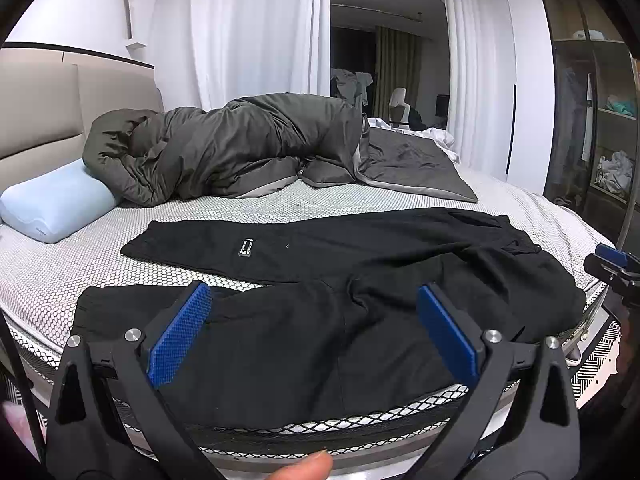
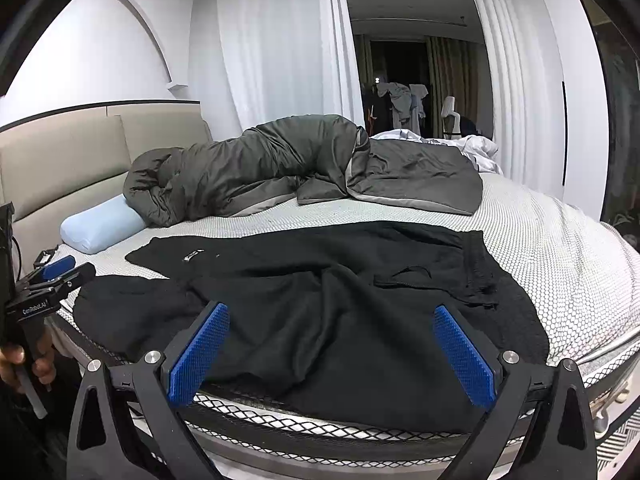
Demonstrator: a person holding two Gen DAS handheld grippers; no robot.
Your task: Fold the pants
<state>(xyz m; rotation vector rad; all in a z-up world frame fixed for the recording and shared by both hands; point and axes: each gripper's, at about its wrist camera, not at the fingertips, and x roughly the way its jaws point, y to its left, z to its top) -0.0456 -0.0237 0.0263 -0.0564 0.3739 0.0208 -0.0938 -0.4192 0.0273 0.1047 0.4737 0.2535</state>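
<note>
while the pants [image 1: 320, 280] lie unfolded on the bed [image 1: 60, 280], long axis crosswise, both claws hover wide and empty at the near edge: left claw [image 1: 314, 332] nearer the legs, right claw [image 2: 332, 354] nearer the waist.

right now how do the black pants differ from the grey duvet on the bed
The black pants lie spread fairly flat along the near edge of the bed; the grey duvet is bunched into a tall heap farther back. The pants lie clear of the blue pillow; the duvet overlaps it. Both are dark, wrinkled fabric.
</note>
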